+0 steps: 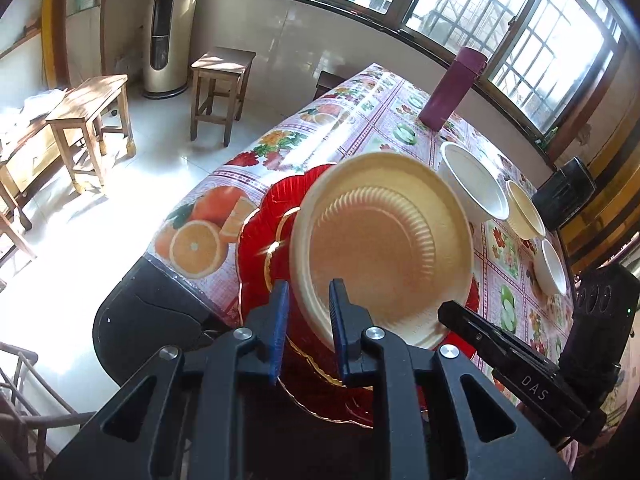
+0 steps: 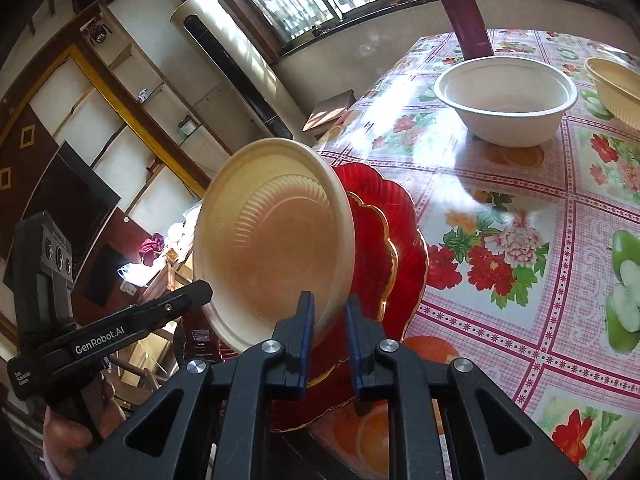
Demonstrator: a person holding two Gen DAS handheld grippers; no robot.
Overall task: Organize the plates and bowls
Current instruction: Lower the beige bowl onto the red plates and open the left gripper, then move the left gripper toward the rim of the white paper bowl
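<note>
A cream ribbed plate (image 1: pixel 384 248) (image 2: pixel 276 240) hangs tilted over a stack of red, gold-edged plates (image 1: pixel 260 248) (image 2: pixel 396 232) at the table's near corner. My left gripper (image 1: pixel 308 286) straddles its near rim with the jaws slightly apart, and a sliver of red shows beside one blue pad. My right gripper (image 2: pixel 330 298) straddles the opposite rim the same way, with a thin gap at its right pad. Each gripper's black body shows at the edge of the other view.
On the flowered tablecloth (image 1: pixel 360 120) stand a big white bowl (image 1: pixel 476 188) (image 2: pixel 508 92), a cream bowl (image 1: pixel 524 208) (image 2: pixel 616 88), a small white bowl (image 1: pixel 552 268) and a purple bottle (image 1: pixel 452 88). Wooden stools (image 1: pixel 220 80) and a tower fan (image 1: pixel 168 28) stand on the floor.
</note>
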